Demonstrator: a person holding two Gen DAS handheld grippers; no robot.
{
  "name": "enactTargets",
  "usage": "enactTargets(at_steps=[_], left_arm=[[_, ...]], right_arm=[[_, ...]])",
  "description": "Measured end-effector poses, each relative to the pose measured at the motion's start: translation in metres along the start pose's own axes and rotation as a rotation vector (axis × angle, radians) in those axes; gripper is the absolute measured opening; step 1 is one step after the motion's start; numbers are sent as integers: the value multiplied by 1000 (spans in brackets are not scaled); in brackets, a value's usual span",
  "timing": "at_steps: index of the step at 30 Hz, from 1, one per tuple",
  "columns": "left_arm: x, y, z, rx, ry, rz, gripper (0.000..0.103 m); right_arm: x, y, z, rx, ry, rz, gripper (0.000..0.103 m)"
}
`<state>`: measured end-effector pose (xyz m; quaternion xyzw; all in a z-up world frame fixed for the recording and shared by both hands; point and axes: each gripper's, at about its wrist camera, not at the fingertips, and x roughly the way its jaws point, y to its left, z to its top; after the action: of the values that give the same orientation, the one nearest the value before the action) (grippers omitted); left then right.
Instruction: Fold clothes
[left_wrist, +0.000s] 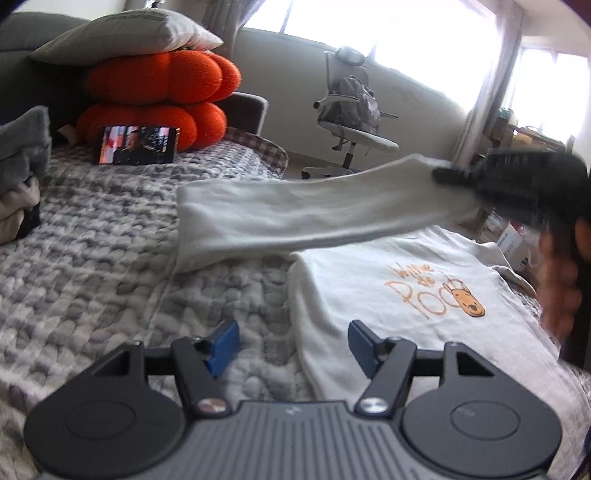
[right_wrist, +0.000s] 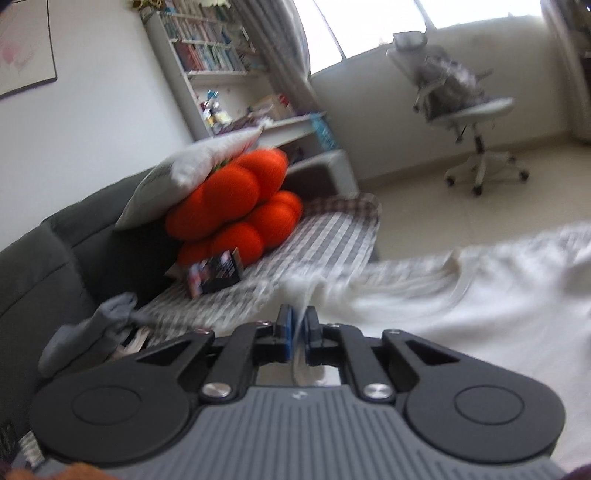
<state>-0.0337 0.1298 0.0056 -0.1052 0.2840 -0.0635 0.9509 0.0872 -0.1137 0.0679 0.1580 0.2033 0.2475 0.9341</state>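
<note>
White long-sleeved sweatshirt with orange bear print (left_wrist: 388, 295): body flat on grey-white knitted blanket (left_wrist: 110, 240).
Right gripper (right_wrist: 298, 328): jaws pinched on sleeve (left_wrist: 295, 214), held raised and stretched.
Left gripper (left_wrist: 288, 343): jaws wide apart, empty, over sweatshirt edge.
Step judged: sleeve fold.
Next: lay sleeve across body, flat, no bunching.

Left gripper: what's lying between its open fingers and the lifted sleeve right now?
In the left wrist view, between the left gripper and the raised sleeve lie only bare grey knit blanket and the white sweatshirt's side edge.
</note>
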Motion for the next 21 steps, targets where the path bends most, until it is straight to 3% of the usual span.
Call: enactTargets(at_steps=[4,12,17,21], left_arm=[[11,-4,10,11,11,-19,67],[33,-14,30,30,27,-61,67],[48,-24,43,34,41,-108,67],[60,-30,50,21,59,-144,67]], right_arm=[[-5,-22,28,-9,-53,-90,6],[-15,-80,53,-5,-91,-279,6],[-16,-111,53,4,-76,-347,6],[-16,-134,45,61,-36,-350,6]])
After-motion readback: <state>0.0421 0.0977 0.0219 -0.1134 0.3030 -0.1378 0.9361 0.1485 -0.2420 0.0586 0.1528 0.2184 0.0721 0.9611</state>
